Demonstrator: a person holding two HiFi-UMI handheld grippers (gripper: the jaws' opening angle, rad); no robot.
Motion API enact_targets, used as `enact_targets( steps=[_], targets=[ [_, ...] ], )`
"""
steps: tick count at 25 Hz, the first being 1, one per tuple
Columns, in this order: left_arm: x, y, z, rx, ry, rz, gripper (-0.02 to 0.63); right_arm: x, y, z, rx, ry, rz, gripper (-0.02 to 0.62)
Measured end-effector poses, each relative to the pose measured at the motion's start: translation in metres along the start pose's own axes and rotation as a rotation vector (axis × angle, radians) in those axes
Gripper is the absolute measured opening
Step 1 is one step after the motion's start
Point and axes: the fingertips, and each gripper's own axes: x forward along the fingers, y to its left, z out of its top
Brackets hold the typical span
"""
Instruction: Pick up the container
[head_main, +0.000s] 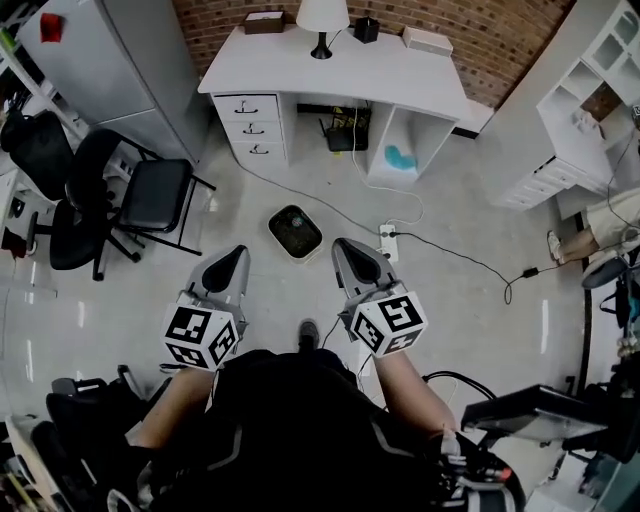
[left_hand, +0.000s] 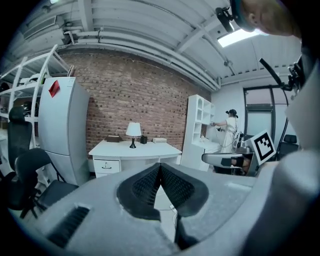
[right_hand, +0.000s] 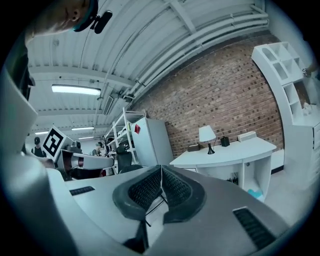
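Left claw (head_main: 236, 252) and right claw (head_main: 345, 246), both pressed together empty, hang near a rounded-square, white-rimmed container (head_main: 295, 231), dark inside.

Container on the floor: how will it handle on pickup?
The container looks low and wide, so unlikely to tip or roll. It looks rigid and pale, probably light plastic. Dark contents, unclear what, might shift if tilted.

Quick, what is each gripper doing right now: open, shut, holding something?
Left gripper: shut, nothing between its jaws.
Right gripper: shut, nothing between its jaws.
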Motion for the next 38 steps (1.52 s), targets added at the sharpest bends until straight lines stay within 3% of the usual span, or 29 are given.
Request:
enact_targets(
  steps=[6,11,17,23,26,32,38],
  targets=[
    [0.034,0.016,0.000,-0.004,0.050,0.011,0.009,0.022,-0.035,-0.007,0.030,0.009,0.008,0.008],
    [0.053,0.023,0.004,0.011,0.039,-0.023,0.009,0.038,-0.052,-0.019,0.068,0.029,-0.017,0.009],
    [0.088,0.055,-0.011,-0.034,0.060,-0.071,0.009,0.077,-0.066,-0.025,0.028,0.056,-0.062,0.009],
    [0.127,0.095,-0.011,-0.035,0.075,-0.115,0.009,0.119,-0.087,-0.045,0.056,0.106,-0.100,0.009],
    [0.150,0.126,-0.025,-0.067,0.120,-0.117,0.009,0.146,-0.096,-0.067,0.082,0.143,-0.103,0.009],
    [0.194,0.162,-0.054,-0.070,0.188,-0.199,0.009,0.183,-0.129,-0.110,0.175,0.186,-0.202,0.009],
    [0.233,0.164,-0.132,-0.073,0.311,-0.284,0.009,0.199,-0.163,-0.172,0.315,0.221,-0.324,0.009]
  ],
)
